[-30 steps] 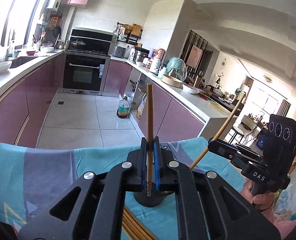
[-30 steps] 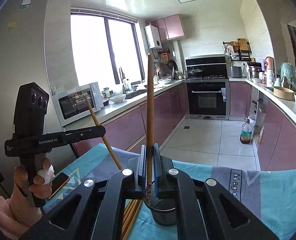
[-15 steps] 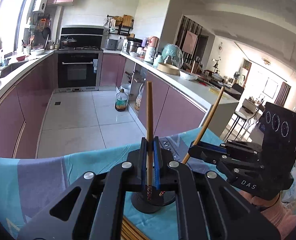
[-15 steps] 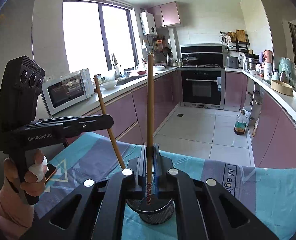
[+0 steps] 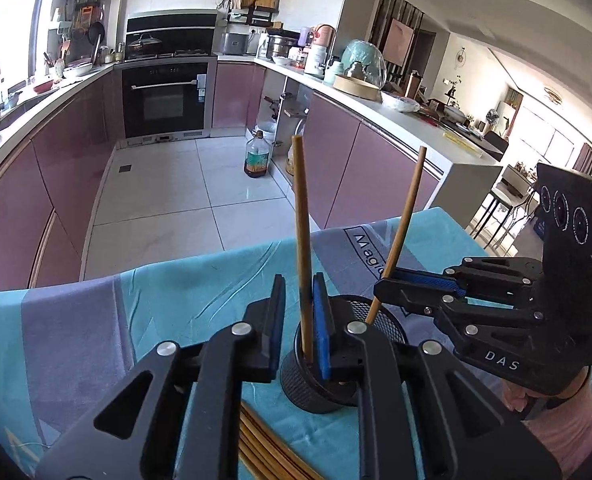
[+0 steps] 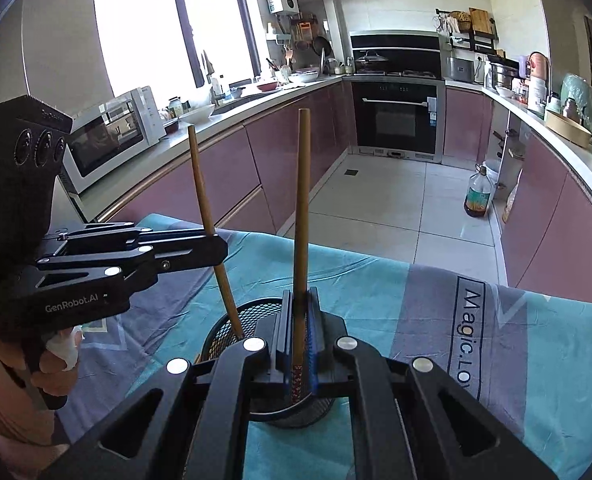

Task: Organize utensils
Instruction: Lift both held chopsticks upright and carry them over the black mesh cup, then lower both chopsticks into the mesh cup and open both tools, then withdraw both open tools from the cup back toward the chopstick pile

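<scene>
Left wrist view: the left gripper [image 5: 299,312] sits low in the middle of the frame, its jaws opening, one chopstick [image 5: 301,248] standing between them with a gap showing on its left side and its tip down inside the black mesh cup [image 5: 319,384]; the right gripper [image 5: 391,280] at centre right is clamped on a second chopstick [image 5: 399,236], which slants down toward the cup's rim; more chopsticks [image 5: 264,448] lie in a bundle at the bottom edge on the blue cloth [image 5: 200,292].

Each stick looks light, stiff and smooth, so likely to slide or pivot in the pads; a hold low on the shaft, as now, seems steadiest for lowering it in; the cup looks light and could tip if nudged.

Readable writing: "DAS" on the right gripper in this view; "GenRobot.AI" on the left gripper in the right wrist view; "Magic" on the cloth, followed by letters that are cut off.
</scene>
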Tool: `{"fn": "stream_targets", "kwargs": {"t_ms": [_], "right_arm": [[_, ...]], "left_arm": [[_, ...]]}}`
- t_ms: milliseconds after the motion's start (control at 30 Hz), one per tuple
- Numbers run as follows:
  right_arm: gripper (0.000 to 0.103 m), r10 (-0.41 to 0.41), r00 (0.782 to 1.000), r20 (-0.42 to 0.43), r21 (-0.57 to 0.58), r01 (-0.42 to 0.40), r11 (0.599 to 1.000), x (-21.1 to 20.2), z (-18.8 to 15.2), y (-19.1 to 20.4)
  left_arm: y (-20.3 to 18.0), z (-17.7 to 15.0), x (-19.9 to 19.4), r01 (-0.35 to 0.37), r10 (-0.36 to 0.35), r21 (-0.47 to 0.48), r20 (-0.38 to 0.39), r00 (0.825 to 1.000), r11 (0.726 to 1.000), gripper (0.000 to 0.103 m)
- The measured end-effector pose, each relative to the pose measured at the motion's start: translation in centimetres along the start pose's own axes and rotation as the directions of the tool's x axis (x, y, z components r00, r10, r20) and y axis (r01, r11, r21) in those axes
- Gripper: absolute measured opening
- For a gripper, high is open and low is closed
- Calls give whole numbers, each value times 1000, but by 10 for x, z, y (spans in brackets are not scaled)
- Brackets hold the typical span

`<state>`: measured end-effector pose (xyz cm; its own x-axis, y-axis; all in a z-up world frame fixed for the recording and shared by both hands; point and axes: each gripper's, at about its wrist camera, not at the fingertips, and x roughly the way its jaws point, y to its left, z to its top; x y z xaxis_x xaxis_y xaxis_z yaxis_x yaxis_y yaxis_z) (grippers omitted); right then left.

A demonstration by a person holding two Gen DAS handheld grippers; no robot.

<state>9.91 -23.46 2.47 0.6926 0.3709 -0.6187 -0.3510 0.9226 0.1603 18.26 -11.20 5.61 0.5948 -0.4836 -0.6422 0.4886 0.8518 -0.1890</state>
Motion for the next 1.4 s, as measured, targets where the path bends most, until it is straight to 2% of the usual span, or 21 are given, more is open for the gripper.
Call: {"fn": "stream_targets", "kwargs": {"t_ms": [233, 267, 333, 467, 567, 800, 900, 1067, 1233, 1400], "right_arm": [[8, 12, 1000, 3, 28, -13, 1000, 6, 3, -1], [10, 13, 1000, 7, 30, -13, 999, 6, 3, -1], [20, 12, 1000, 16, 36, -13, 999, 5, 3, -2], [27, 16, 999, 47, 45, -18, 999, -4, -3, -5], [33, 18, 997, 74, 46, -22, 999, -12, -10, -2], [43, 72, 987, 142, -27, -69, 997, -43, -29, 25], [45, 114, 984, 139, -56, -107, 993, -50, -43, 37], [46, 152, 987, 61, -78, -147, 986, -38, -68, 59], [46, 185, 982, -45, -25, -186, 982, -9, -91, 66], [46, 188, 979, -85, 12, -188, 982, 4, -103, 68]], "left_arm": [[6, -2, 19, -3, 3, -5, -11, 1000, 1000, 18], [5, -3, 21, -3, 3, 0, -11, 1000, 1000, 22], [5, -5, 22, -2, 2, 0, -5, 1000, 1000, 36], [6, -14, 18, -12, 12, -1, 27, 1000, 1000, 54], [7, -22, 8, -39, 39, 4, 66, 997, 999, 73], [19, -49, -29, -124, 127, -25, 164, 978, 992, 91], [28, -64, -44, -155, 162, -53, 185, 969, 987, 92], [37, -93, -60, -207, 215, -66, 166, 962, 976, 92], [37, -126, -56, -220, 223, -54, 71, 972, 974, 91], [40, -161, -45, -211, 211, -57, -19, 977, 976, 86]]}}
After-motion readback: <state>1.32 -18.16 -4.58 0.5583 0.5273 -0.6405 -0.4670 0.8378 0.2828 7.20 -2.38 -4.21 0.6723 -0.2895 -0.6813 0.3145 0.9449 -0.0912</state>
